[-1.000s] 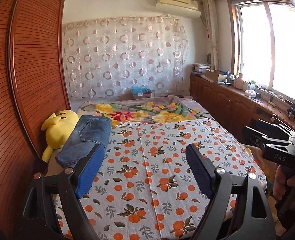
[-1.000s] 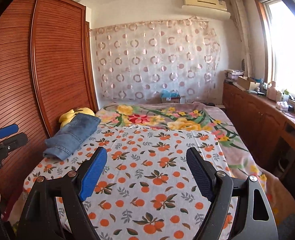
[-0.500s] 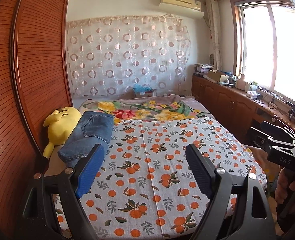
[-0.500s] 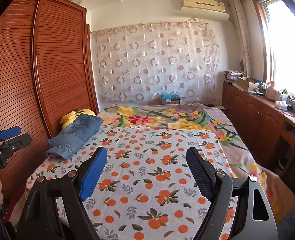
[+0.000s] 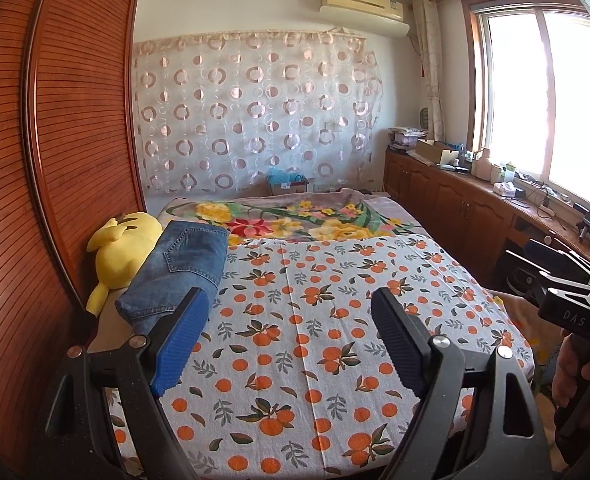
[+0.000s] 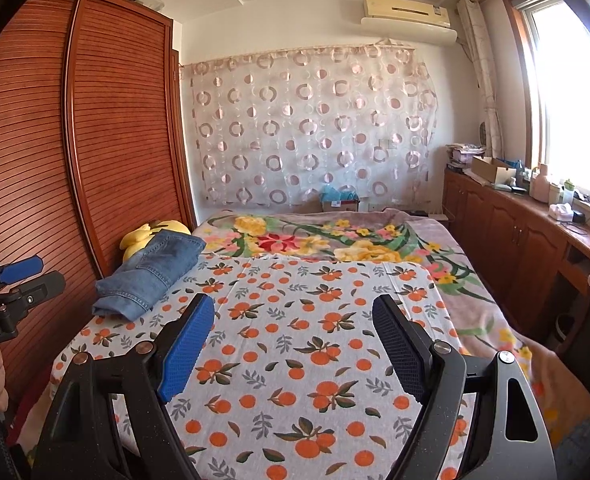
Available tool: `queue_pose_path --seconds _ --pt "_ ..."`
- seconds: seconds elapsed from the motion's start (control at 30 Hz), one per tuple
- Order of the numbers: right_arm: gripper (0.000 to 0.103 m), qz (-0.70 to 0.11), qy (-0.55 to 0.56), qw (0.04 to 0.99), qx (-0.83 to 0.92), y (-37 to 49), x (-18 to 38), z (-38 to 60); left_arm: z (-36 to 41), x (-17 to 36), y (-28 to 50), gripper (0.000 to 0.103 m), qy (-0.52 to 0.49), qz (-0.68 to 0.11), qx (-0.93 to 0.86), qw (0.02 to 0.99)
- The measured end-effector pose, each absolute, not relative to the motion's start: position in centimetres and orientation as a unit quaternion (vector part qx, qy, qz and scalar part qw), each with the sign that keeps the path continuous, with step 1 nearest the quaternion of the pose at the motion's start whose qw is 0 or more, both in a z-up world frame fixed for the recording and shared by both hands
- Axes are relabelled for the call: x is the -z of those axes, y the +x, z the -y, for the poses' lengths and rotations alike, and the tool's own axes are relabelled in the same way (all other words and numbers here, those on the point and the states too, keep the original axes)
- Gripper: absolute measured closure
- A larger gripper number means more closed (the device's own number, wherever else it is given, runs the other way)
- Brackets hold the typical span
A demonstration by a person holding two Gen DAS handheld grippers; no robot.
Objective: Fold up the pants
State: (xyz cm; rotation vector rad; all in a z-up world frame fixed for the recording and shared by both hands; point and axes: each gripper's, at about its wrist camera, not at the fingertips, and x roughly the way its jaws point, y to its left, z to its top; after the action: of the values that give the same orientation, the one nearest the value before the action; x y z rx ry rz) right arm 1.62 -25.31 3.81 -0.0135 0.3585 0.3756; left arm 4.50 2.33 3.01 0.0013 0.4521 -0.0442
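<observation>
The jeans (image 5: 175, 272) already lay folded at the bed's left edge against the yellow plush toy (image 5: 125, 252), while the left gripper (image 5: 291, 340) and right gripper (image 6: 293, 344) gaped wide, empty, leaving seemingly nothing to fold.

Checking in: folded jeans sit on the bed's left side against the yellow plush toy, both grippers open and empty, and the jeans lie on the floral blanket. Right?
Not quite. The jeans lie on the orange-print sheet, not the floral blanket, which starts farther back; the right wrist view shows it. The rest holds: they rest against the yellow plush toy, and the left gripper and right gripper are open and empty.
</observation>
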Motion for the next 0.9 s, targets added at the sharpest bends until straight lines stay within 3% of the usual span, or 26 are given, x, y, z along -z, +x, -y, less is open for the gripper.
queue_pose_path --seconds 0.9 --pt "0.02 -0.174 -0.007 0.967 -0.186 1.18 -3.74 24.76 -2.2 -2.99 4.45 0.019 0.001 -0.222 0.021 0.975"
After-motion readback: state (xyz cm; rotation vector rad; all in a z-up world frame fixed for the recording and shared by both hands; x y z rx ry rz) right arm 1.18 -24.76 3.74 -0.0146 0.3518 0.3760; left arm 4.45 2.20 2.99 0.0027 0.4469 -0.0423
